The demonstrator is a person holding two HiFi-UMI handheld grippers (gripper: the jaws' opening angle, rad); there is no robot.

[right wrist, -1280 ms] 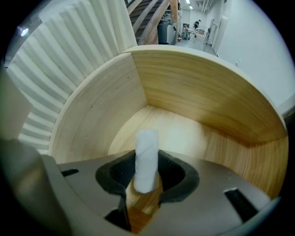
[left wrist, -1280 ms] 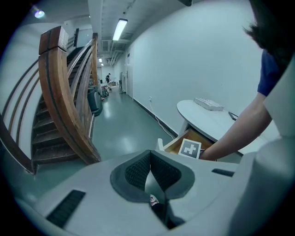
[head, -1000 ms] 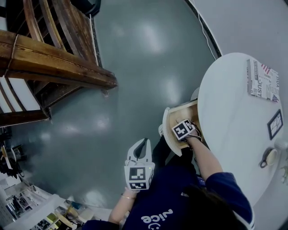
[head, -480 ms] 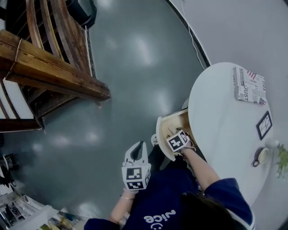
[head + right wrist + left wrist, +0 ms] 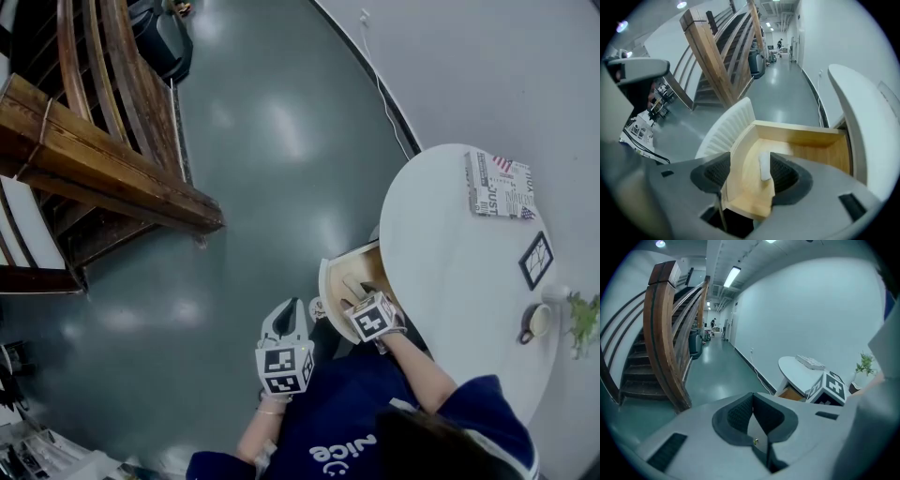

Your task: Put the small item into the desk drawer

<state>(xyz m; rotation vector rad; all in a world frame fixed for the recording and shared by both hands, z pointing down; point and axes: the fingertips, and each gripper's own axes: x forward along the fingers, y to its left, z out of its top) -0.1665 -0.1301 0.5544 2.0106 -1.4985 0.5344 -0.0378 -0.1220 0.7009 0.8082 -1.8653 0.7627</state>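
Hanging open over the pulled-out desk drawer (image 5: 799,132), the right gripper (image 5: 750,171) has its jaws spread wide, one pad outside the ribbed white drawer front and the other inside over the pale wooden floor. The small item (image 5: 764,167), a slim white piece, lies on that floor just beside the inner pad. Its long axis runs straight away from the gripper, toward the back of the drawer. I cannot tell whether it touches the pad, but nothing pinches it, so I would judge it already delivered. The next move looks like a clean lift-out, with the drawer's front wall between the jaws as the thing to avoid catching. The left gripper (image 5: 285,319) is held well off to the side above the floor, pads pressed together on nothing, so the right one is far the nearer. Beyond the drawer, the round white desk (image 5: 450,272) carries a cup (image 5: 537,322), a framed picture (image 5: 536,260) and a printed book (image 5: 498,185), with a small plant (image 5: 583,323) at its far edge. Further off lie glossy grey floor (image 5: 272,169), a wooden staircase (image 5: 103,159) and a long white-walled corridor.
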